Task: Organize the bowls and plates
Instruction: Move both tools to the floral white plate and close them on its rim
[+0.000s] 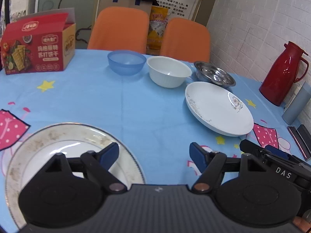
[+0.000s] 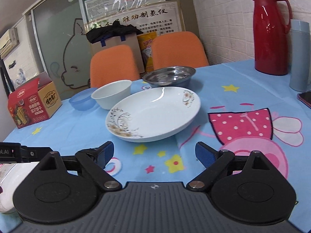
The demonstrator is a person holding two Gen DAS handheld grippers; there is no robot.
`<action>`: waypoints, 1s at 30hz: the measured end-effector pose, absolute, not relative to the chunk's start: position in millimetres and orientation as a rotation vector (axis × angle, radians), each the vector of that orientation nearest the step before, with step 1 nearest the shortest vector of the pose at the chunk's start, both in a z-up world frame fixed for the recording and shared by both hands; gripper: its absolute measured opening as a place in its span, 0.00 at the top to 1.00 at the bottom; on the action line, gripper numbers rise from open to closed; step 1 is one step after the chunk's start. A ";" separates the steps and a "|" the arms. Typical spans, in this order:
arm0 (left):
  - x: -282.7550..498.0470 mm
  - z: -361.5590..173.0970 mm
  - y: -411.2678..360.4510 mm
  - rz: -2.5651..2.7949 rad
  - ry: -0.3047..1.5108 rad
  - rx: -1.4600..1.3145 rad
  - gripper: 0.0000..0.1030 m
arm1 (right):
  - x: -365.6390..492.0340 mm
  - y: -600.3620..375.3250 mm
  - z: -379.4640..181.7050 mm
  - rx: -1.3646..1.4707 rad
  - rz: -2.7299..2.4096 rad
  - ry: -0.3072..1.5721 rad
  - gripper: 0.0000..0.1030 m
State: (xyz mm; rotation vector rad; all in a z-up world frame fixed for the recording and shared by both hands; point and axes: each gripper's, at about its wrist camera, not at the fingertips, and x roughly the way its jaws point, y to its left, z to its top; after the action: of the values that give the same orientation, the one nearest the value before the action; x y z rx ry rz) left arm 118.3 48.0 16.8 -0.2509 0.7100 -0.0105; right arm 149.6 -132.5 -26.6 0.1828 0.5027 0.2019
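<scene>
Below the left gripper (image 1: 154, 155), its own black body covers the near half of the stained plate (image 1: 58, 136), and that plate's left rim blurs toward the picture's edge. To its right, the right gripper's (image 2: 154, 153) body is cut off by the frame, so its jaws cannot be read from there. Far right of the right gripper, the phone (image 2: 305, 98) and the grey flask (image 2: 299, 54) run out of view. Ahead and left, the white bowl (image 2: 111, 94) hides part of the blue bowl (image 2: 82, 99). Print on the wall poster (image 2: 155, 19) stays unreadable.
</scene>
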 end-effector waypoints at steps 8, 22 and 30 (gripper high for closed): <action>166.8 31.3 11.5 0.029 0.694 -0.169 0.28 | 214.0 -166.4 0.2 0.152 0.175 0.430 0.00; 265.3 2.7 -8.4 0.057 0.810 -0.188 0.28 | 283.6 -165.5 -41.4 0.127 0.219 0.615 0.00; 285.4 -11.6 -24.3 0.061 0.815 -0.157 0.28 | 283.7 -164.5 -42.4 0.105 0.224 0.621 0.00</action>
State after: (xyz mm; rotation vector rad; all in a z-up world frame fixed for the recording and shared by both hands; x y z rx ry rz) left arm 285.4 -24.3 -11.6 -0.1570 0.8153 0.0615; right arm 283.7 -164.5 -42.4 0.1049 0.6210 0.2242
